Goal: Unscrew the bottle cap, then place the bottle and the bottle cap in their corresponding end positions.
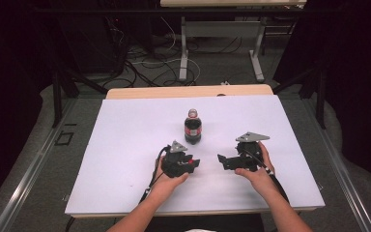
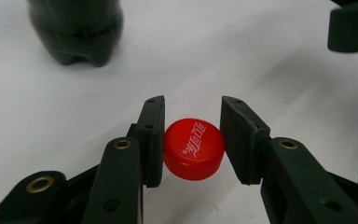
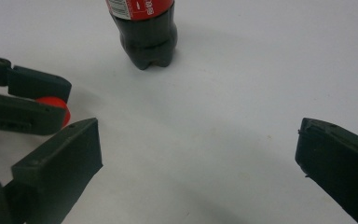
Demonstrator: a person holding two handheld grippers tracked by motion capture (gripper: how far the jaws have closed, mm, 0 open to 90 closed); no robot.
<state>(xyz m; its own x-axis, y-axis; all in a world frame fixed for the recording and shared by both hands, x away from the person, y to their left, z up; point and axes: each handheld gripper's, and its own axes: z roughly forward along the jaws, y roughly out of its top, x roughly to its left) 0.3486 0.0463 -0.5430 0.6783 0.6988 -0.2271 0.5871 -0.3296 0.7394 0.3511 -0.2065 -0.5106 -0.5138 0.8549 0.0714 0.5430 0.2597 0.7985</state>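
Observation:
A dark cola bottle [image 1: 192, 128] with a red label stands upright at the middle of the white sheet [image 1: 125, 145], its neck without a cap. My left gripper [image 1: 195, 164] lies low on the sheet in front of the bottle. In the left gripper view a red screw cap [image 2: 194, 149] sits between the two pads of my left gripper [image 2: 192, 101], touching both, with the bottle's base [image 2: 77, 32] beyond at upper left. My right gripper [image 1: 221, 159] points left toward the other, jaws wide apart with nothing between them [image 3: 198, 128]. Its view shows the bottle [image 3: 147, 37] and the cap [image 3: 51, 103].
The white sheet covers a wooden table [image 1: 188, 91] whose far edge shows behind it. Dark frame legs, cables and a second table's legs [image 1: 183, 58] stand on the floor beyond. Bare sheet lies left and right of the bottle.

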